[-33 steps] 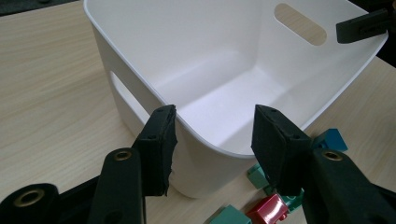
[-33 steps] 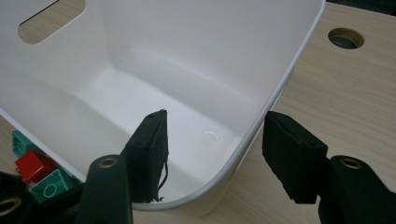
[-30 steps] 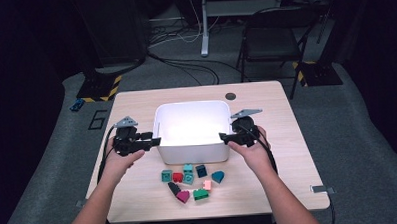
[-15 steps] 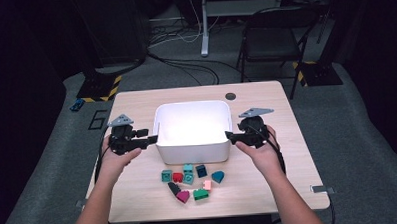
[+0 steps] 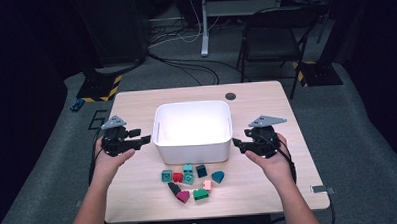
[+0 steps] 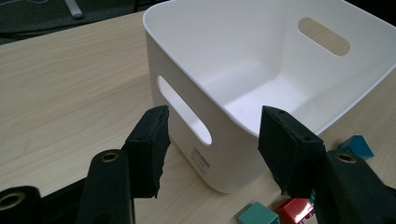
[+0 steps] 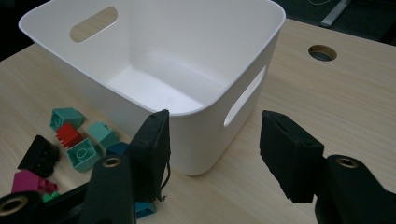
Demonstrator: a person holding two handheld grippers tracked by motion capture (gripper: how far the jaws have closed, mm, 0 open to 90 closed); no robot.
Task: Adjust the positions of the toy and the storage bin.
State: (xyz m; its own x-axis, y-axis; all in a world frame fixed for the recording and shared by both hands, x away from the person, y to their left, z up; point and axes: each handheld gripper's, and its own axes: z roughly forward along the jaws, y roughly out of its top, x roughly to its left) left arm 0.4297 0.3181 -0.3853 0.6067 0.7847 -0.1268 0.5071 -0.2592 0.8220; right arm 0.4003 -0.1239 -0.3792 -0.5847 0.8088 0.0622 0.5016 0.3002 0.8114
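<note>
Two grippers flank the white bin (image 5: 193, 142), left gripper (image 5: 146, 139) and right gripper (image 5: 235, 143) both gaping, empty, just clear of its walls; the left's jaws have just been opening, the right's closing. Toy blocks (image 5: 188, 174) lie between them.

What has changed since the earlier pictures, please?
Both grippers let go of the white bin and drew back sideways. The left gripper has just been opening, the right gripper closing slightly; nothing is between either pair of jaws. The bin and the toy blocks kept their places.
</note>
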